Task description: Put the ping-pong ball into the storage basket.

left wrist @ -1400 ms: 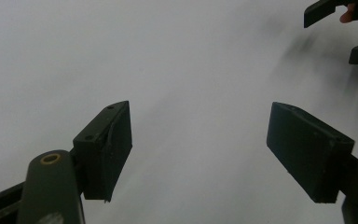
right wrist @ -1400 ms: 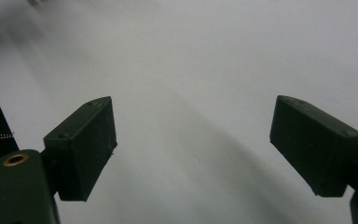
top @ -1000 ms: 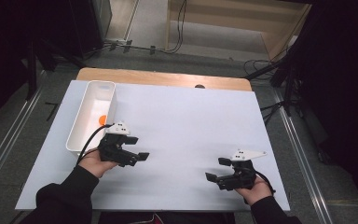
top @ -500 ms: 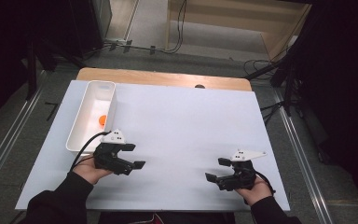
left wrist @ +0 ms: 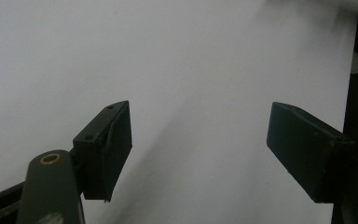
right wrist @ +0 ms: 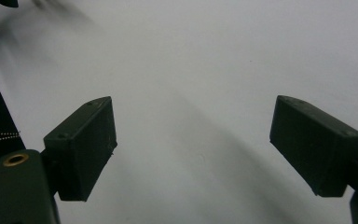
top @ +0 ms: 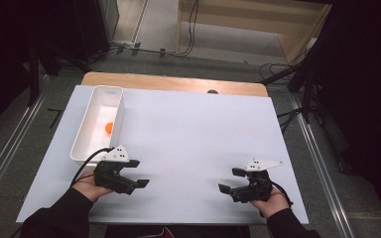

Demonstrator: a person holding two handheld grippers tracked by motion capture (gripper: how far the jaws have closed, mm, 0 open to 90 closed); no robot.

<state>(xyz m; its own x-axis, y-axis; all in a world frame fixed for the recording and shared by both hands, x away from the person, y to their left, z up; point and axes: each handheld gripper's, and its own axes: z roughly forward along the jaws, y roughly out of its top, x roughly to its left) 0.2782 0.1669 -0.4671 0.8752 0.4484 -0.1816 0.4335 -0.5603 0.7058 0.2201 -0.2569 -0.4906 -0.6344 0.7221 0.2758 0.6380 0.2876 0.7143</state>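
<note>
1. The left hand-held gripper (top: 138, 173) sits low over the white counter (top: 193, 139), near its front edge on the person's left, with its black jaws aimed toward the middle of the sheet.
2. Its jaws are spread apart with nothing between them; in the left gripper view (left wrist: 198, 154) bare white surface shows in the gap.
3. The right hand-held gripper (top: 230, 180) is held near the front edge on the person's right, its jaws pointing inward toward the left one.
4. Its jaws are likewise spread, pinching nothing; in the right gripper view (right wrist: 193, 149) plain white surface lies between the two pads.
5. The two grippers are well apart, facing each other across an open stretch of counter.
6. A grey three-cornered plate tops each gripper, and a dark cable loops from the left one back past the person's hand (top: 90, 186).
7. A long white bin (top: 87, 144) lies along the counter's left side, its near end just beside the left gripper.
8. A small orange ball (top: 108, 129) rests on the bin's floor, about midway along, close to the wall on the counter's inner side.
9. The ball is apart from both grippers; the left one is nearer, past the bin's near end.
10. Dark sleeves cover both forearms, which enter from the bottom edge of the high view.
</note>
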